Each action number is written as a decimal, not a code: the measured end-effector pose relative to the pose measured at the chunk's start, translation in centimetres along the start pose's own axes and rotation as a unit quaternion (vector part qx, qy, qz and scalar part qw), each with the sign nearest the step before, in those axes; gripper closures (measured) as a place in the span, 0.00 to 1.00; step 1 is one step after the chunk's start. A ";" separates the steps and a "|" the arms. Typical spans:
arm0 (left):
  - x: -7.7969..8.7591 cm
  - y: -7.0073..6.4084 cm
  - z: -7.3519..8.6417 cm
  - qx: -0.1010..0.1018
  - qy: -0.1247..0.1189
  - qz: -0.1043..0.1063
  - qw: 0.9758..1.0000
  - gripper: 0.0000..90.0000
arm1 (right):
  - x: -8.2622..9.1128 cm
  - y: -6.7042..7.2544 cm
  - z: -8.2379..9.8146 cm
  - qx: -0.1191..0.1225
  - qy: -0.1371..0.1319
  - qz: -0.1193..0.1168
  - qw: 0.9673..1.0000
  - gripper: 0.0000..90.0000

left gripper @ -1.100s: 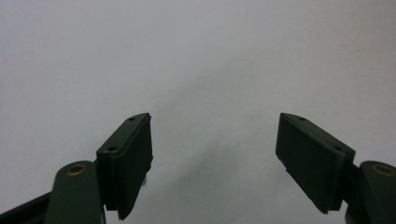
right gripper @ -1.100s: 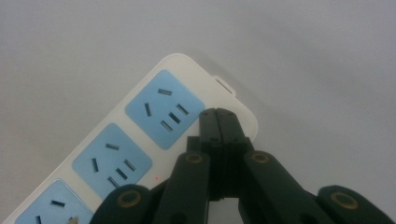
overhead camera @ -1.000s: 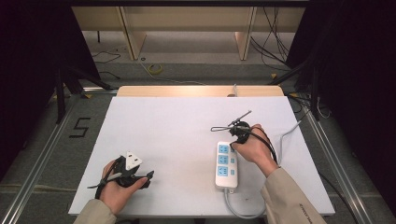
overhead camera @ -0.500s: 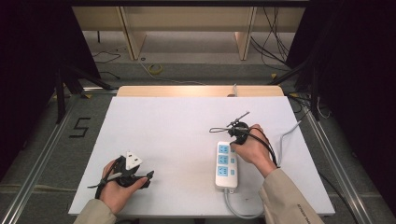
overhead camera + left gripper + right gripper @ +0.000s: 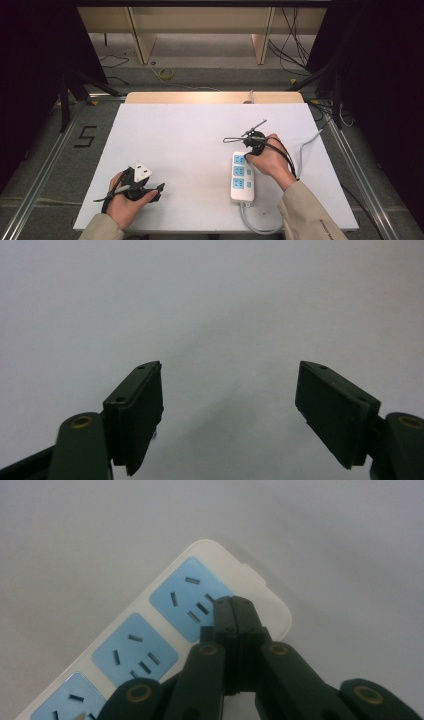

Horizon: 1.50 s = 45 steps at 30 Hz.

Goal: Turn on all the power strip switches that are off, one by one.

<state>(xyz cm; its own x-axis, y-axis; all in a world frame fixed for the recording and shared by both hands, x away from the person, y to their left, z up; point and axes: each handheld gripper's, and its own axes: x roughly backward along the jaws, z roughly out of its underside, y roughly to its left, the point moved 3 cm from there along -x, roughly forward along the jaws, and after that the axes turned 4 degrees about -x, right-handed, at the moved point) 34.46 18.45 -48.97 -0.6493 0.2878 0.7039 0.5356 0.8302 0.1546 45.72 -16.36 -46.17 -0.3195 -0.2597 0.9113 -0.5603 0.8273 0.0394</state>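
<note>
While closed, right hand-held gripper (image 5: 234,602) | over power strip (image 5: 165,625) end socket

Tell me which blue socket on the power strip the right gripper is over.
The end socket, farthest from the strip's cord; the shut right gripper sits at its edge, clear of the middle socket.

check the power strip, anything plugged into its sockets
Empty. The power strip shows bare blue sockets in the right gripper view; the shut right gripper holds nothing.
</note>
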 end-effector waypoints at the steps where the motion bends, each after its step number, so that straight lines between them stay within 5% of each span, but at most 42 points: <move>1: 0.0 0.0 0.0 0.000 0.000 0.000 1.000 0.30 | 0.0 0.0 0.0 0.000 0.000 -0.001 1.000 1.00; 36: -0.2 -0.1 0.1 0.001 0.002 0.002 1.000 0.30 | 0.0 -0.3 0.3 0.002 0.003 0.001 1.000 1.00; 42: -0.2 -0.1 0.1 0.001 0.001 0.002 1.000 0.30 | 0.2 -0.4 0.4 0.000 -0.014 -0.011 1.000 1.00; 45: -0.1 0.0 0.1 0.001 0.002 0.001 1.000 0.30 | 0.8 -0.5 0.6 0.003 -0.049 -0.018 0.999 1.00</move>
<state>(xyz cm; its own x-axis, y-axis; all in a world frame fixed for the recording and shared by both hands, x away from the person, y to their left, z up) 34.45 18.48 -49.14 -0.6457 0.2877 0.7073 0.5360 0.8305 0.1515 45.30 -17.22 -45.70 -0.3719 -0.3380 0.8645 -0.5773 0.8135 0.0697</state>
